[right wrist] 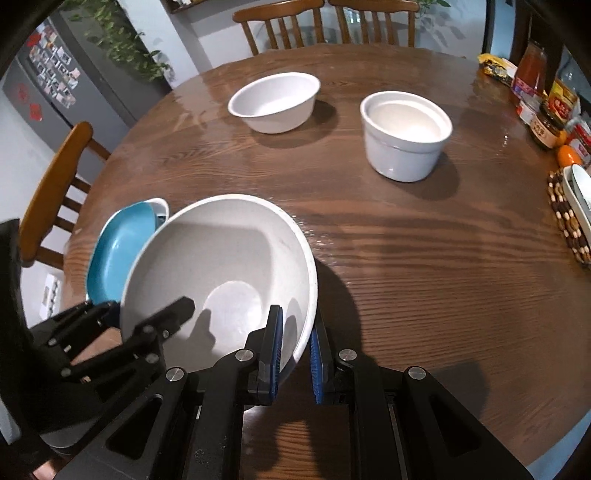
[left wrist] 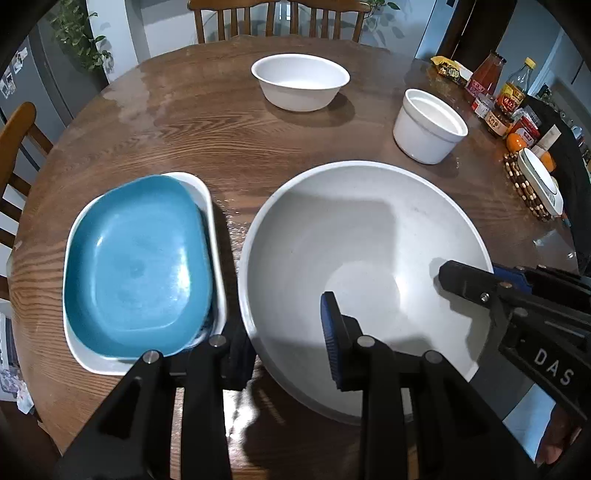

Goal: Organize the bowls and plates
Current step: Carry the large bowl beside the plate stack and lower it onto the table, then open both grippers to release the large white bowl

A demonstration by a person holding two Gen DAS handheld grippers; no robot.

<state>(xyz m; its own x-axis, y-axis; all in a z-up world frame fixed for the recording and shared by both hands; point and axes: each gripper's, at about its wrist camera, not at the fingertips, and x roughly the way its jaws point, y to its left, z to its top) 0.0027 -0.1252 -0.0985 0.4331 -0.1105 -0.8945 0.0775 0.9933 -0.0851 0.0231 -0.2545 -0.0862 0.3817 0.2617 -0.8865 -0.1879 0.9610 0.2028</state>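
A large white bowl (left wrist: 365,258) sits on the round wooden table (left wrist: 184,129). My right gripper (right wrist: 297,354) is shut on its near right rim (right wrist: 221,266), one pad inside and one outside. My left gripper (left wrist: 280,343) straddles the bowl's left rim, one finger inside and one outside; the jaws stand wide and I cannot tell whether they press on it. A blue plate (left wrist: 136,266) lies in a white rectangular dish (left wrist: 218,258) to the left. A shallow white bowl (left wrist: 300,81) and a straight-sided white bowl (left wrist: 428,125) stand farther back.
Sauce bottles and jars (left wrist: 498,96), oranges (left wrist: 517,142) and a white dish on a beaded trivet (left wrist: 539,184) line the table's right edge. Wooden chairs (left wrist: 277,18) stand at the far side and at the left (left wrist: 18,147).
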